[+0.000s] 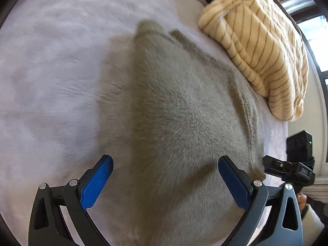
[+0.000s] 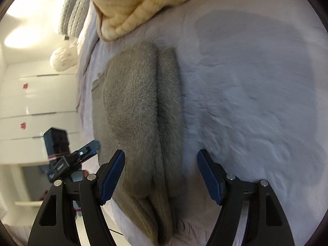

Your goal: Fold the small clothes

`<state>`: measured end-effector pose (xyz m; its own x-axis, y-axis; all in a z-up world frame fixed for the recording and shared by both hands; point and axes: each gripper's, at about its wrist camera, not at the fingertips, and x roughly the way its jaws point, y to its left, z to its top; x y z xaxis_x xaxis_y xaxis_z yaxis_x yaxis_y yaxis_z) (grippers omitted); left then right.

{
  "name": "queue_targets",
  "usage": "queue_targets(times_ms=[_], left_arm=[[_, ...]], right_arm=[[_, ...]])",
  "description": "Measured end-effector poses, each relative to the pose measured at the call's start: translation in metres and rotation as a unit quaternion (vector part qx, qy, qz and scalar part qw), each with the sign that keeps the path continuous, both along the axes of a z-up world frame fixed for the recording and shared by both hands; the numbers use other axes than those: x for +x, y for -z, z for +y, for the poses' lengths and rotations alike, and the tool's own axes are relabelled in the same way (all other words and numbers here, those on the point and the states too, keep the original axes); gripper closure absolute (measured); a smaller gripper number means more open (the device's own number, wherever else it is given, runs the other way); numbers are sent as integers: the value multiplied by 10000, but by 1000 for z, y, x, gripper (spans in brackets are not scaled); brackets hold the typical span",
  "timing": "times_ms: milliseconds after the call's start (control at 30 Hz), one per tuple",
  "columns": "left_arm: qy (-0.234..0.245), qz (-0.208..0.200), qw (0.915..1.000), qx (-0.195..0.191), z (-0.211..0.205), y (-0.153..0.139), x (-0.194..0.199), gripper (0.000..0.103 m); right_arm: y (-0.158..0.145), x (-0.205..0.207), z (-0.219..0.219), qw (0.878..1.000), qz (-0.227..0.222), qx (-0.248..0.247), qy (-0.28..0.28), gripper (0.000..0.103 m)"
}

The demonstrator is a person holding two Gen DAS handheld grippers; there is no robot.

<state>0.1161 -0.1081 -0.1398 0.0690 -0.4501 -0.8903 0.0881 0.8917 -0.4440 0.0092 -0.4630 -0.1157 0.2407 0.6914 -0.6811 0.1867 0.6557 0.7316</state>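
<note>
**Operator:** Report the position of the garment.

**Inspector:** The grey sweater [image 1: 184, 112] lay flat on the pale lilac bed cover [image 1: 51, 82], folded lengthwise into a long narrow shape. In the right wrist view the grey sweater [image 2: 133, 102] showed a folded layer on top, with a narrower strip of the same fabric exposed along its right edge. A cream striped garment [image 1: 256, 41] lay bunched just beyond it, near the far edge of the bed.

**Operator:** State of the left gripper.

**Inspector:** The left gripper [image 1: 166, 174] hovered over the near end of the sweater. Its blue pads [image 1: 96, 184] were spread wide apart and held nothing.

**Operator:** State of the right gripper.

**Inspector:** The right gripper [image 2: 162, 166] was likewise released, jaws wide, with nothing between them. Its left pad sat over the sweater; its right pad sat over the bare cover. Contact with the fabric could not be determined.

**Operator:** Relative position of the two tools.

**Inspector:** Each appeared at the edge of the other's view. The right gripper [image 1: 291, 164] sat beside the sweater's right edge; the left gripper [image 2: 71, 160] sat beside its left edge. White cabinet doors [image 2: 37, 102] stood behind.
</note>
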Motion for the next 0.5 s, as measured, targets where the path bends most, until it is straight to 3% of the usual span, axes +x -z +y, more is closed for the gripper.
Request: queue_targets(times_ms=[100, 367, 400, 433, 467, 500], left_arm=[[110, 27, 9997, -224, -16, 13, 3, 0], [104, -4, 9998, -190, -41, 22, 10, 0], [86, 34, 9997, -225, -41, 23, 11, 0], [63, 37, 9997, -231, -40, 22, 10, 6], [34, -27, 9998, -200, -35, 18, 8, 17], [38, -73, 9998, -191, -34, 15, 6, 22]], right_arm=[[4, 11, 13, 9996, -127, 203, -177, 24], [14, 34, 52, 9984, -190, 421, -314, 26], [13, 35, 55, 9988, -131, 363, -288, 30], [12, 35, 56, 9990, -85, 315, -290, 52], [10, 34, 58, 9993, -49, 233, -301, 62], [6, 33, 62, 9993, -71, 264, -262, 65]])
